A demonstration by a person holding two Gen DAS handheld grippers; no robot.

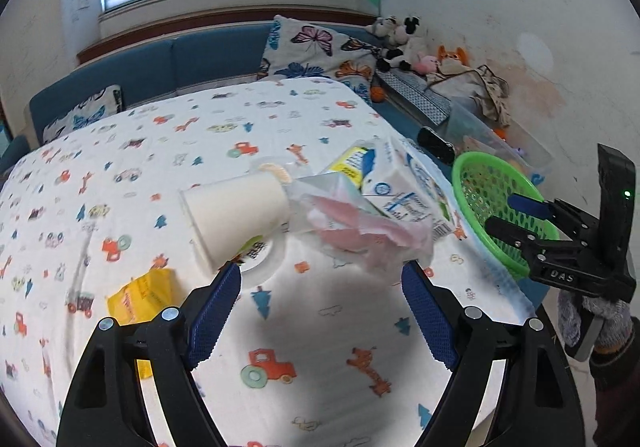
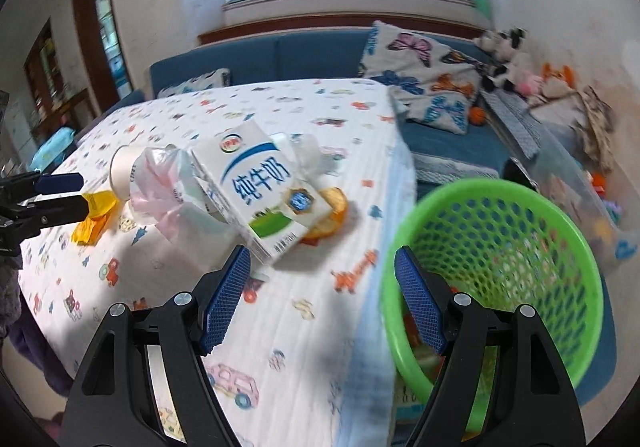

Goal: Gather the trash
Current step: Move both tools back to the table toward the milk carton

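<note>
Table (image 1: 332, 399), printed cloth with tractors and trees. Trash lies in a cluster near its far right part.

Left wrist view only: paper cup (image 1: 236, 217) on its side, mouth toward the camera; tape roll (image 1: 262, 255) under its rim; yellow wrapper (image 1: 142, 297) near the left finger; a gloved hand (image 1: 592, 311) gripping the right gripper's handle at the right edge.

Right wrist view only: orange round snack piece (image 2: 334, 213) tucked under the milk carton (image 2: 262, 195); the carton's printed front; the inside of the green basket (image 2: 496, 271), just off the table's right edge, a few scraps at its bottom.

Both views: pink-and-clear plastic bag (image 1: 356, 231), crumpled between cup and carton, touching both.

Left gripper (image 1: 320, 307): fingers spread wide, nothing between them, tilted down toward the cup and bag.

Right gripper (image 2: 322, 295): fingers apart, empty, angled down over the table edge between carton and basket.
</note>
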